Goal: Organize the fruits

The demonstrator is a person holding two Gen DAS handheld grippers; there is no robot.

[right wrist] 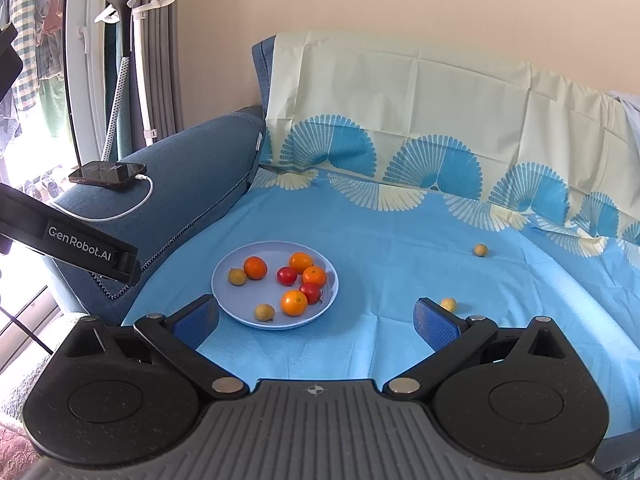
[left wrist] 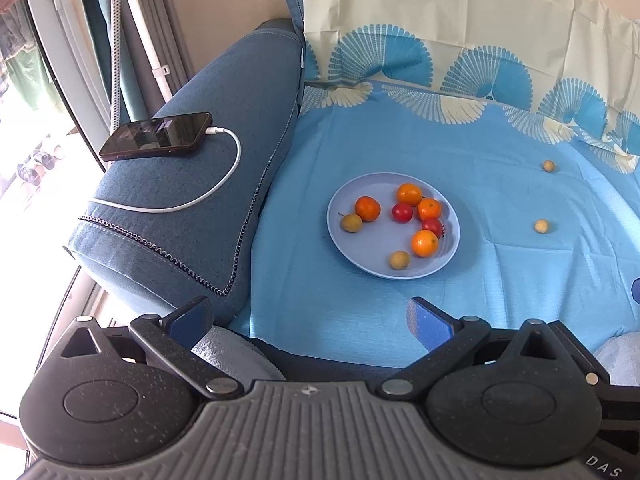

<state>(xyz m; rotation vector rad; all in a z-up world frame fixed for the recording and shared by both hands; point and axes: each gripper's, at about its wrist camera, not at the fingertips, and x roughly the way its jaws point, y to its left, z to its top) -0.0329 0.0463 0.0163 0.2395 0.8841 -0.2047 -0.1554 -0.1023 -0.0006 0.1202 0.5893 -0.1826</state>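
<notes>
1. Plate (left wrist: 448, 248) of pale blue in the left wrist view, centred on the blue cloth (left wrist: 500, 184), far of the left gripper (left wrist: 312, 318). Holds four orange fruits, two red ones and two small tan ones. Two more tan fruits lying loose on the cloth, well apart from the plate: near loose fruit (left wrist: 541, 226) right of the plate, far loose fruit (left wrist: 548, 166) further back. Left gripper spread wide, nothing between the pads. Phone (left wrist: 157, 136) on charge on the sofa arm (left wrist: 192, 208), far left.

2. Same plate (right wrist: 232, 300) in the right wrist view, far and left of the right gripper (right wrist: 316, 320). Right gripper likewise spread wide, holding nothing. Near loose fruit (right wrist: 448, 304) peeping just behind the right fingertip (right wrist: 434, 322); far loose fruit (right wrist: 481, 250) well beyond, right of centre. Left gripper's body (right wrist: 80, 248) reaching in from the left edge.

3. Deciding relation: both loose fruits right of the plate, so nearer the right gripper. Near one lies slightly right of its open span, hence probably a small shift rightward and forward before closing. Round, so no long axis to align with.
</notes>
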